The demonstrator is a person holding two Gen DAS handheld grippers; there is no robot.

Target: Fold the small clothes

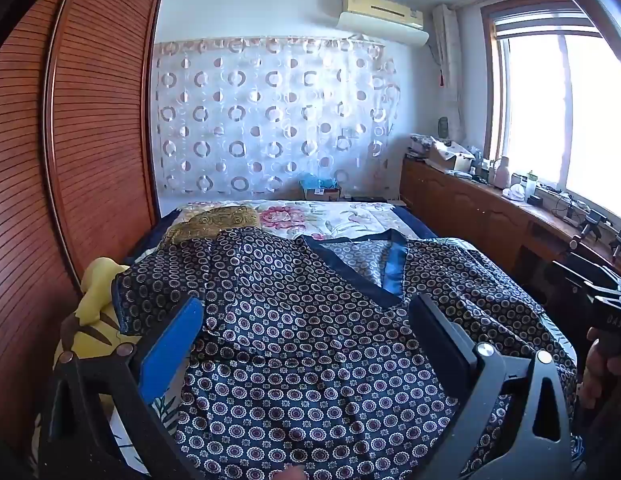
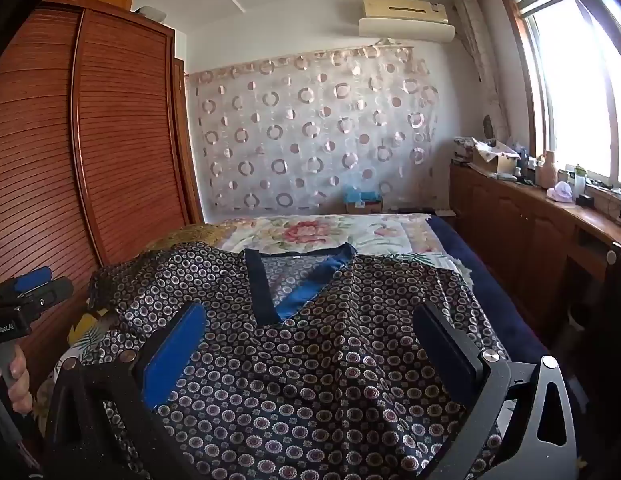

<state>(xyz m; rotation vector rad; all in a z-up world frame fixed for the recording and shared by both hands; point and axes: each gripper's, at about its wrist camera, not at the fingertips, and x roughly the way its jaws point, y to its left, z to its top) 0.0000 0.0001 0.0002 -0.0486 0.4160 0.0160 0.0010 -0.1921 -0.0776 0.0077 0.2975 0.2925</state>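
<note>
Bed [image 1: 394, 216]: floral cover, blue edge. Wardrobe [image 1: 90, 128]: slatted wood, left of the bed. Shirt [image 1: 310, 340]: dark, ring-patterned, V-neck with blue trim, spread rumpled across the near bed. Left gripper [image 1: 306, 320]: jaws wide apart over the shirt, nothing clamped. Right gripper [image 2: 310, 328]: jaws wide apart over the shirt below its neckline, nothing clamped. Yellow toy [image 1: 94, 308]: at the shirt's left edge.

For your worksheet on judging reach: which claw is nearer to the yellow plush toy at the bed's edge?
Left. The left claw hangs open over the patterned shirt with the yellow plush toy just beside its blue pad. The right claw is farther along the shirt, away from the toy.
</note>
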